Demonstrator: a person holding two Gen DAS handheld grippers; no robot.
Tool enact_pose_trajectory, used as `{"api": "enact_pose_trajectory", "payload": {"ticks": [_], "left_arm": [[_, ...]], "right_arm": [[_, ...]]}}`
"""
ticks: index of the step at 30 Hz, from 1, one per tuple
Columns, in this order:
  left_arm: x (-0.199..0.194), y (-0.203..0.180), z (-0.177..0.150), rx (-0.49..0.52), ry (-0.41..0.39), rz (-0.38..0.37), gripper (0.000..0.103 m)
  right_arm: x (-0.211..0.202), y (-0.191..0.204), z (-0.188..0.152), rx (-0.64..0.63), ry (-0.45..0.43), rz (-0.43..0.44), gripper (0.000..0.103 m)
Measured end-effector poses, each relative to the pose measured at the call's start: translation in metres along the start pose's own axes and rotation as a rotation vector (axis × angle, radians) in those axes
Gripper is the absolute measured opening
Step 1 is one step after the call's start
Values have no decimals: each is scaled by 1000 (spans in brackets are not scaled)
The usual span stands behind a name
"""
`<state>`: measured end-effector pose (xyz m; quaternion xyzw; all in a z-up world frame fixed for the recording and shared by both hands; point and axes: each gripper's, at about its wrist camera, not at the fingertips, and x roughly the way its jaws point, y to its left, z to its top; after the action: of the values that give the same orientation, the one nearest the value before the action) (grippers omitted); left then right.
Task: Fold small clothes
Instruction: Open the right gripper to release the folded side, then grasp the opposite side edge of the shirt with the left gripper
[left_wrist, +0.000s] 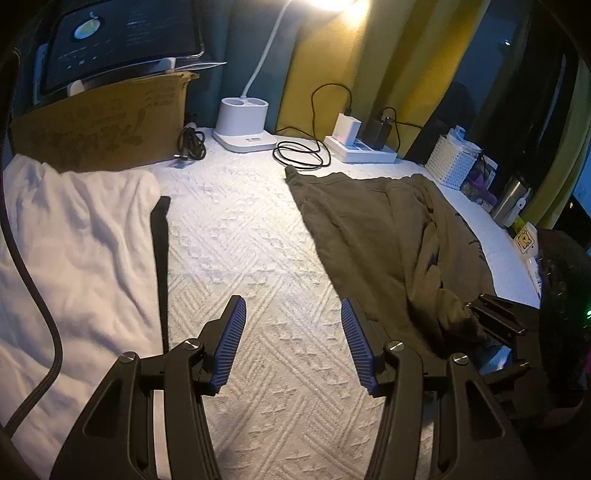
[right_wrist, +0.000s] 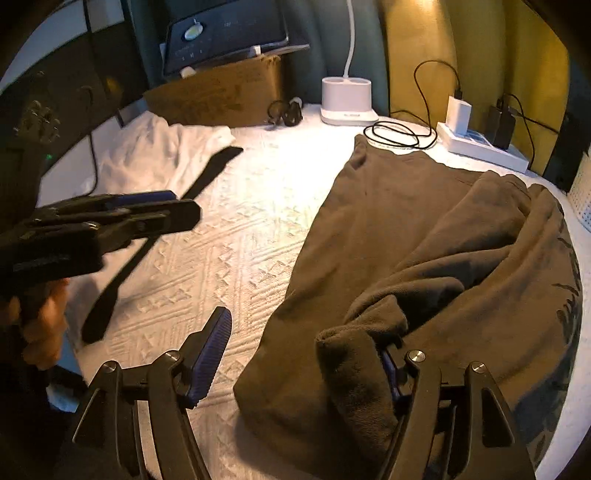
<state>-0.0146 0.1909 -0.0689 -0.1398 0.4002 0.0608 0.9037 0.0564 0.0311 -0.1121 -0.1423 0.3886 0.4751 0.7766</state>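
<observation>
- Right up close in the right wrist view: the right tool (right_wrist: 306, 354), jaws spread wide. A bunched fold of the dark olive garment (right_wrist: 424, 236) lies draped over the right finger, hiding its pad, while the left finger's blue ribbed pad (right_wrist: 208, 356) is clear of the cloth, so nothing is being pinched.
- The rest of that garment is spread over the right side of the worktop (right_wrist: 240, 229), which has a white textured cover. It's partly folded over on itself, rumpled along the near edge.
- Left tool (left_wrist: 293, 347) sits about half open over bare cover, with nothing between the pads; the garment's edge lies just beside its right finger.
- From the right camera you can see the left tool side-on, with a hand (right_wrist: 44, 321) gripping it.
- White garment (left_wrist: 77, 236) lies crumpled on the left side, well apart from the olive one, and a black strap (left_wrist: 161, 266) lies along its inner edge.
- Along the back: a cardboard box (left_wrist: 107, 125), a white lamp base (left_wrist: 243, 127), coiled black cables (left_wrist: 301, 155) and a power strip (left_wrist: 360, 149) with chargers plugged in.
</observation>
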Motion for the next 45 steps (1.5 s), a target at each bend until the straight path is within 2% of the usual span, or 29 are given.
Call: {"api": "enact_pose_trajectory", "payload": {"ticks": [11,17,21,27,29,35,38,40,41,42,45], "left_arm": [[22,-47,31,106,13,-12,54],[44,-88,51,189,27,-41,54],[68,-118,57,257,72,-82,54],[111,-158,61,398,161,-118,54],[131,-163,62,417,214,-111,53],[147,-180,59,538,252,-81,52],[152,-194,57,610,268,-78,39],[159,-200,55,638,285,-78,24],[161,-202,54,646,296,-87,10],[162,-202,55,639,299,-97,6],[151,-197,63,587,268,-90,3]], "right_arm": [[-60,-35,-6,47,-92,10,72],[-72,-86,-12,142,-126,-61,72],[-74,-125,-20,208,-128,-111,72],[-75,-180,-32,291,-140,-137,72],[-77,-194,-35,309,-147,-139,72],[-76,-233,-45,366,-161,-138,72],[-71,-248,-46,387,-162,-128,72],[-67,-257,-47,397,-164,-118,72],[-65,-260,-46,400,-164,-115,72],[-64,-264,-46,404,-165,-109,72],[-62,-270,-47,409,-165,-97,72]]}}
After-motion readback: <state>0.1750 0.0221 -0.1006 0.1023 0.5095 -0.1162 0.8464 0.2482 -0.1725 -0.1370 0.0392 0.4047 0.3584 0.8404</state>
